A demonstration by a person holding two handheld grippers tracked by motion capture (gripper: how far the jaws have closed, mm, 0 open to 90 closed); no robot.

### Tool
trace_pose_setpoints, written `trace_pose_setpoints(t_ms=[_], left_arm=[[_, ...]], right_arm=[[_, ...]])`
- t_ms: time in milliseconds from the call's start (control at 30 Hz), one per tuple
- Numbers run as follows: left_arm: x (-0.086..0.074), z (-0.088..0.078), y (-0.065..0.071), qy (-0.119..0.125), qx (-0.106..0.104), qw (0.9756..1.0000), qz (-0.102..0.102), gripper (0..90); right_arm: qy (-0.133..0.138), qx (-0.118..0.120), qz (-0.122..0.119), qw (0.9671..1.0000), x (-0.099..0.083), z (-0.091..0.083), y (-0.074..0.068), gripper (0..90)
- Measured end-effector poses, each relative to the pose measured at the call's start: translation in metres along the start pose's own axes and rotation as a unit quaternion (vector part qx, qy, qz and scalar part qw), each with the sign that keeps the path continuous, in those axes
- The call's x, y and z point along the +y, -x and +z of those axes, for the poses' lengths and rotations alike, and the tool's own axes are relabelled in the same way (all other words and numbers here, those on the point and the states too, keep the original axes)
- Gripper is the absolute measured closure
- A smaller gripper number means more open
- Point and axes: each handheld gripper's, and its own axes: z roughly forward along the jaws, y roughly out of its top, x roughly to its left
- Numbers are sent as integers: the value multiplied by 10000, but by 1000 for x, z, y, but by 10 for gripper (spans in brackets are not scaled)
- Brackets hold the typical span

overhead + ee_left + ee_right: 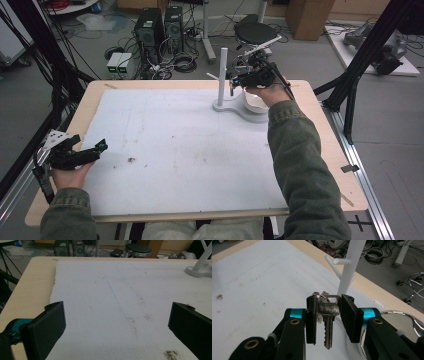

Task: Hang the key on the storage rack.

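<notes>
Right hand-held gripper (328,315) clamped on keys (327,312)

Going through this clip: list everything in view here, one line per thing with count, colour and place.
Table: one, light wood, under everything.
Mat: one, white, stained, covering most of the table.
Stand: one, white, upright post with pegs on a flat base, far right of the mat.
Bowl: one, white, on the stand's base, partly behind the right hand.
Keys: one bunch, silver, between the right gripper's jaws near the stand.
Stool: one, black seat, floor beyond the table.
Computer towers: two, black, floor beyond the table, among cables.
Left gripper: black, open, at the table's near left edge.
Right gripper: black, shut on the keys.
Sleeves: two, green.
</notes>
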Motion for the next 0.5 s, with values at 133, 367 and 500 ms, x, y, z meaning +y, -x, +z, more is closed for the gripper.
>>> trace_pose_setpoints(t_ms=[133, 367, 500], left_arm=[[0, 0, 0, 15, -3, 10000, -33, 17], [1, 2, 0, 70, -32, 9999, -90, 17], [1, 2, -1, 78, -43, 9999, -119, 17]], right_arm=[[15, -30, 10, 10000, 5, 0, 1, 668], [-51, -78, -65, 9999, 20, 4, -3, 668], [-123, -97, -62, 9999, 23, 8, -2, 668]])
